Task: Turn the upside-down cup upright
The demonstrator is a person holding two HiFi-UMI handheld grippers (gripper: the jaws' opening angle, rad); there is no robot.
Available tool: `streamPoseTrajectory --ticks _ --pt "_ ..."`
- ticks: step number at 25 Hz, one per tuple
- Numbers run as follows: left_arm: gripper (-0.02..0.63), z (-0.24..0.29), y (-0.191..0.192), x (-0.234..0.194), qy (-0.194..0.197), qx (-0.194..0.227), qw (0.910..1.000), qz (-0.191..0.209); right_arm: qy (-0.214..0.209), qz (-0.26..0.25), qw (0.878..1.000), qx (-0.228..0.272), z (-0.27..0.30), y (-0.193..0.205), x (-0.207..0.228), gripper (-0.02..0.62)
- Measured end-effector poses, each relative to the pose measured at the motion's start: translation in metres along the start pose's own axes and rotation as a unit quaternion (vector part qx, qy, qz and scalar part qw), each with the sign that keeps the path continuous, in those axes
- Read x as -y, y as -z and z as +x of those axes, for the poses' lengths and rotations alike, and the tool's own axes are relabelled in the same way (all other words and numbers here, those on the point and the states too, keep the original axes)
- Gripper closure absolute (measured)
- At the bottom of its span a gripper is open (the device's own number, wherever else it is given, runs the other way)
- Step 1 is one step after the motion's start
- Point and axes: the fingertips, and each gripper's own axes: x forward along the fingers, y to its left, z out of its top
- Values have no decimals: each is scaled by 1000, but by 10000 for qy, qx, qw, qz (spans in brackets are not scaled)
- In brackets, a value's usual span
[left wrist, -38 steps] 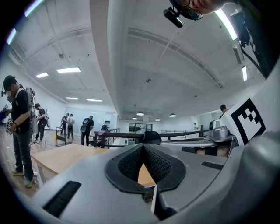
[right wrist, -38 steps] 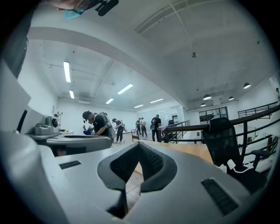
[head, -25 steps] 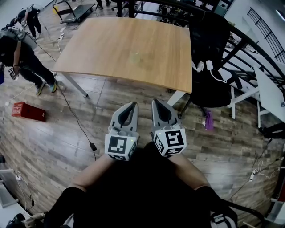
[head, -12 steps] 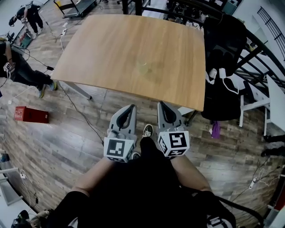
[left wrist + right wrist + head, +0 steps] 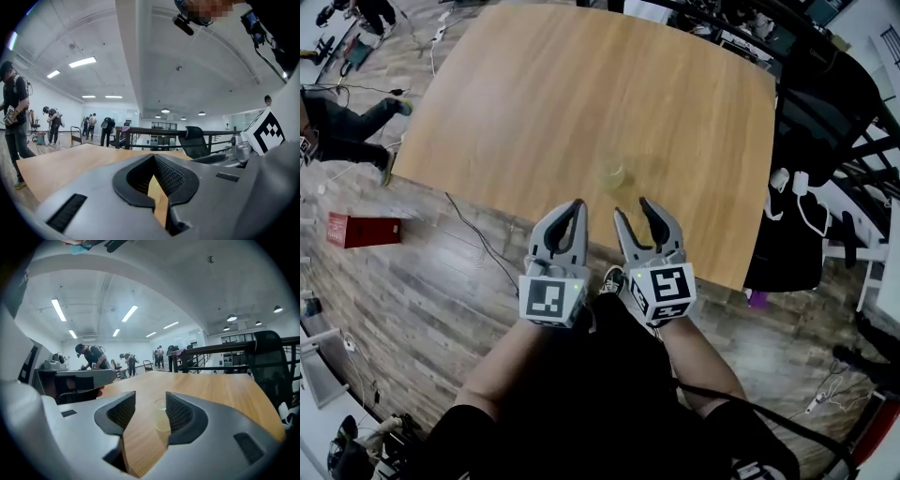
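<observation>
Cup (image 5: 612,174) inverted, empty, on table (image 5: 534,94); L tongs (image 5: 577,205) together, R tongs (image 5: 632,206) opening, nothing between.

Translucent plastic cup (image 5: 612,174), matt wood-grain table (image 5: 534,94)

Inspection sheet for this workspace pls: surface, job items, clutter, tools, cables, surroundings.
Surface: light wooden table top.
Job's things: small translucent plastic cup, seemingly rim-down, standing on the table.
Clutter: nothing seen on the table.
Tools: left tool shut, empty; right tool opening, nothing between its jaws, cup ahead of it.
Cables: black cable on the floor; white cords on the black office chair.
Surroundings: red box, people at left.
</observation>
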Motion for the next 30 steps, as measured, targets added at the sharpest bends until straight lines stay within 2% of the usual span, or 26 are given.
streamPoseTrajectory --ticks 1,3,8,14,23,30 --pt "597 11 3 -5 16 -12 10000 22 -52 7 10000 -59 12 5 5 418" --pt "598 30 13 -16 45 -75 10000 45 -115 -56 9998 -147 34 14 12 383" --pt "598 59 56 -42 26 -266 9996 -84 -298 -101 9993 -213 87 38 23 322" --pt "598 78 101 -62 129 -471 9986 -216 -305 -181 9989 -322 136 63 28 255" --pt "598 88 140 -79 280 -577 9976 -261 -160 -434 9984 -317 177 75 35 249" --pt "598 93 156 -81 333 -574 9976 -183 -16 -558 9982 -227 178 79 42 256"
